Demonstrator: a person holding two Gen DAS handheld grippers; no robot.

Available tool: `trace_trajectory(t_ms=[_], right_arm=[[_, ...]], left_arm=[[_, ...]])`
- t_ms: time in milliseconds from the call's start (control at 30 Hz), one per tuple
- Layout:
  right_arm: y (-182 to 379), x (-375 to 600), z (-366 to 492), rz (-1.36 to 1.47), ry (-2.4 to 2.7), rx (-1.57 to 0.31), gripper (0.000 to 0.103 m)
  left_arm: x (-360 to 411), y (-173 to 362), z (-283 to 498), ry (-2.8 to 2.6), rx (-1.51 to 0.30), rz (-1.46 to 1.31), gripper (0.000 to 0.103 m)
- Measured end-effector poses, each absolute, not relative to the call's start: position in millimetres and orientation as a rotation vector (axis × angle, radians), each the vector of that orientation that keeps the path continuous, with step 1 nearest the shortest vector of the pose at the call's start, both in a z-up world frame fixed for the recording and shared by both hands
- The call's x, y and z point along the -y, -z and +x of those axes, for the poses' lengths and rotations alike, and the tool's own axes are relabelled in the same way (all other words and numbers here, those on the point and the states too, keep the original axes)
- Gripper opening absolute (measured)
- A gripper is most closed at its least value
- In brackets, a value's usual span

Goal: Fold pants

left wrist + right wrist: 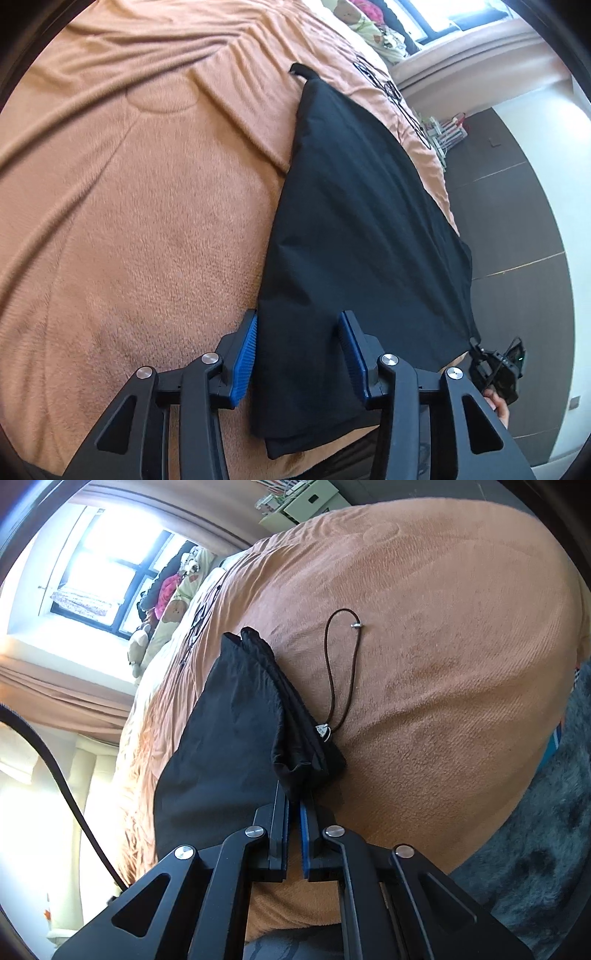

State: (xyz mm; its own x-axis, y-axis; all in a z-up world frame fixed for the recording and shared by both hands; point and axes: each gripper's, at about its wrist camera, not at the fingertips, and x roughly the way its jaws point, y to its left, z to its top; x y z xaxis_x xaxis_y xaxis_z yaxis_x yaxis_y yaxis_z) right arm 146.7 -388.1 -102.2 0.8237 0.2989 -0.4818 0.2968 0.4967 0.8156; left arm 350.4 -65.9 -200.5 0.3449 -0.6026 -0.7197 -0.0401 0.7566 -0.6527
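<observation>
Black pants point(354, 221) lie folded lengthwise on an orange-brown blanket point(129, 221), reaching from the near edge of the bed towards the far end. My left gripper point(299, 350) is open and straddles the near end of the pants: one blue pad point(245, 350) at the cloth's left edge, the other on top of the cloth. In the right wrist view my right gripper point(293, 805) is shut on a bunched corner of the pants point(229, 738) at the waistband. A brown drawstring point(338, 672) with a metal tip loops out over the blanket. The right gripper point(480, 350) also shows at the pants' right corner.
The bed's edge drops to a dark floor point(517, 206) on the right. Plush toys and pillows point(173, 602) sit by the window point(107, 554). A grey furry rug point(535, 830) lies beside the bed. A black cable point(66, 786) hangs at the left.
</observation>
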Motion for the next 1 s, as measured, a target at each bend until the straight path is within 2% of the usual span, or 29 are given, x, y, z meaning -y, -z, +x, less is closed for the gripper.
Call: trace_trajectory(t_ms=[67, 133, 200, 267, 467, 600, 667, 700, 733, 833, 1000], right_arm=[[106, 389, 149, 1.088, -0.025, -0.654, 0.007], [110, 389, 153, 1.099, -0.054, -0.672, 0.019], [113, 389, 156, 1.116, -0.082, -0.669, 0.052], [115, 387, 160, 1.116, -0.097, -0.667, 0.064], [134, 391, 184, 1.167, -0.156, -0.664, 0.064], [142, 403, 186, 1.188, -0.123, -0.590, 0.064], [141, 403, 185, 1.167, -0.097, -0.570, 0.058], [138, 404, 183, 1.142, -0.075, -0.561, 0.049], [135, 405, 180, 1.119, -0.060, -0.551, 0.045], [131, 403, 176, 1.068, -0.054, -0.541, 0.042], [138, 403, 180, 1.075, -0.059, -0.589, 0.042]], left_arm=[[61, 202, 348, 0.415, -1.184, -0.669, 0.046], [58, 203, 345, 0.415, -1.189, -0.677, 0.044], [56, 205, 343, 0.419, -1.190, -0.700, 0.043], [55, 205, 341, 0.420, -1.188, -0.712, 0.043], [55, 207, 343, 0.415, -1.180, -0.730, 0.042], [54, 209, 341, 0.422, -1.165, -0.738, 0.042], [53, 209, 341, 0.422, -1.162, -0.746, 0.042], [58, 208, 345, 0.418, -1.161, -0.742, 0.037], [57, 208, 344, 0.410, -1.159, -0.735, 0.032], [56, 208, 341, 0.391, -1.148, -0.720, 0.011], [54, 195, 335, 0.383, -1.101, -0.697, 0.005]])
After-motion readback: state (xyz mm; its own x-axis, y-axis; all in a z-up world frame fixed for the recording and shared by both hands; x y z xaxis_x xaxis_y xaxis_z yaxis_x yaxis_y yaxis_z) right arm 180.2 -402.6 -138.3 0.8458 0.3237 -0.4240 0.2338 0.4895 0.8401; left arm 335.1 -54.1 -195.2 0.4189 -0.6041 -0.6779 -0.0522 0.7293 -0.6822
